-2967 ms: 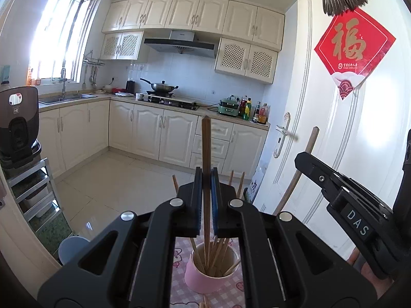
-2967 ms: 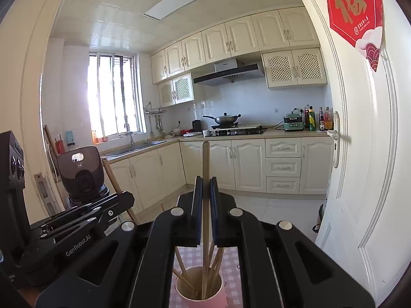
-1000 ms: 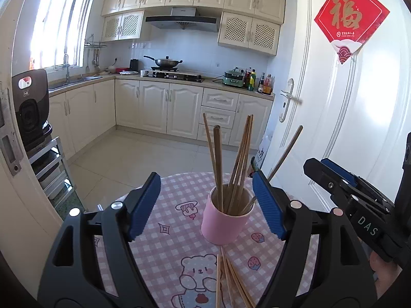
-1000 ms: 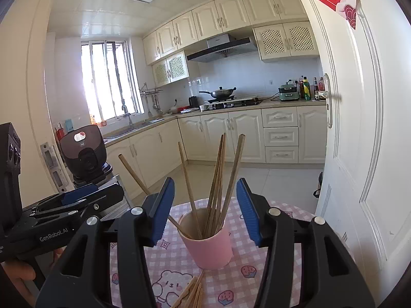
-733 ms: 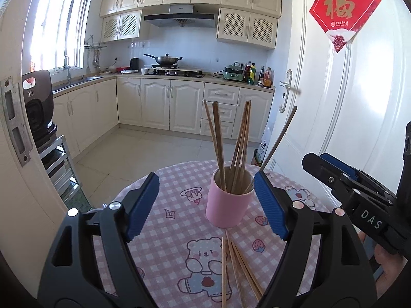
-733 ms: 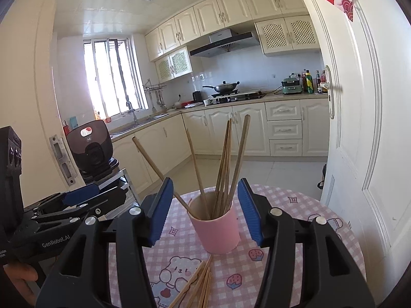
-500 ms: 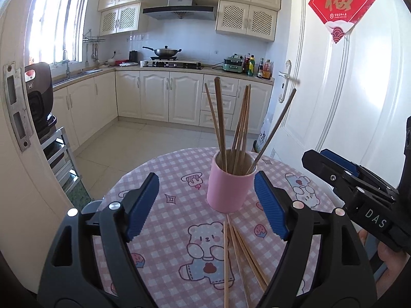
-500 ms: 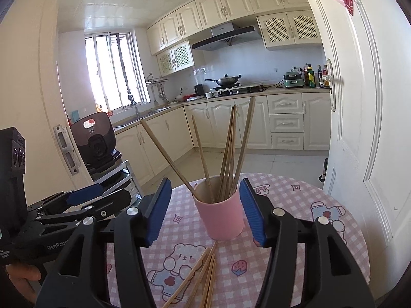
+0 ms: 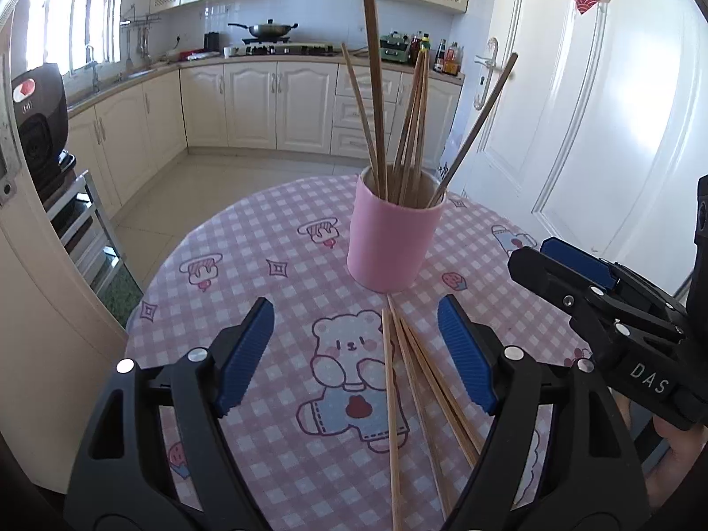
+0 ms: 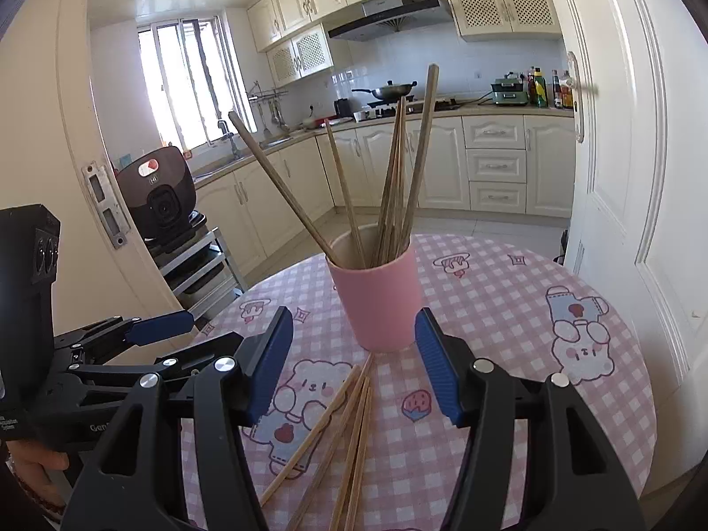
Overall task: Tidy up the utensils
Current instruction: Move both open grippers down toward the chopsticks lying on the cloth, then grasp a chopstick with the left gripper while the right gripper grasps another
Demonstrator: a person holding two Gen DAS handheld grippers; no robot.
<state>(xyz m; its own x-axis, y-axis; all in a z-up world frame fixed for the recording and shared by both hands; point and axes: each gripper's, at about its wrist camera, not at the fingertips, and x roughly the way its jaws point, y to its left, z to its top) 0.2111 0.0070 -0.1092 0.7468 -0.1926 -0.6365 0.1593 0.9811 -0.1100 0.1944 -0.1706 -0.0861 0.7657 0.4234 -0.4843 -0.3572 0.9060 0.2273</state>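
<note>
Chopsticks (image 9: 391, 402) loose beside pink cup (image 9: 391, 243); hinge plate (image 10: 104, 203) right-view only.

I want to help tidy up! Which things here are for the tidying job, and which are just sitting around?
For the job:
- loose chopsticks on the table
- pink cup, some chopsticks already in it
- left gripper and right gripper, both open and empty

Just sitting around:
- wok
- bottles
- door

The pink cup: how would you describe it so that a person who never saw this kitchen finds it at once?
Find the round table with the pink checked cloth printed with bears. The pink cup stands upright near its middle, with wooden chopsticks standing in it. It is the only container on the table; the other chopsticks lie flat on the cloth before it.
</note>
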